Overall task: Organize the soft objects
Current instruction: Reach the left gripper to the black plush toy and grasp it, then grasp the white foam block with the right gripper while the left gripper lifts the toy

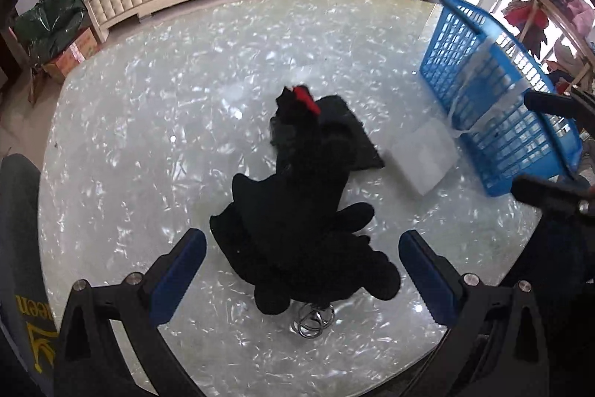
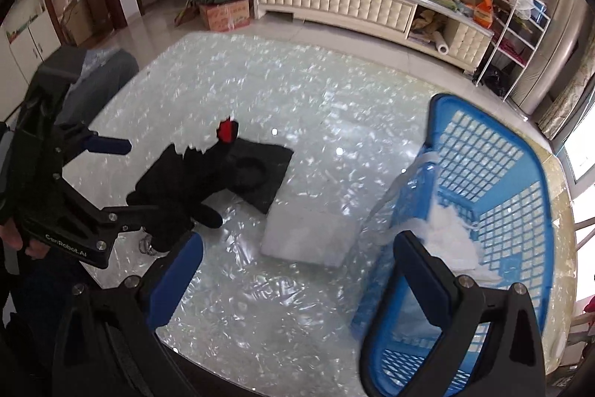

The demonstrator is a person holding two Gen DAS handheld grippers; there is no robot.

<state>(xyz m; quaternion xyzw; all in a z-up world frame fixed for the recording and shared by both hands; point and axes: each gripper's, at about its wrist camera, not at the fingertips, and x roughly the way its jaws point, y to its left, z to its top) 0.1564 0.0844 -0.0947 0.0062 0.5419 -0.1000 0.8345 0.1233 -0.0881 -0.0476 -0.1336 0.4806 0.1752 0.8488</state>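
A black plush toy (image 1: 297, 229) with a red patch lies flat at frame centre, partly over a black mat (image 1: 353, 140). Right of them lies a white foam pad (image 1: 424, 162), beside a blue mesh basket (image 1: 494, 99) holding white stuffing (image 2: 452, 237).

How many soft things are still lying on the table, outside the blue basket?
3: a black plush toy nearest the left gripper, a dark mat partly under it, and a white pad beside the basket. Others may be hidden beneath the toy.
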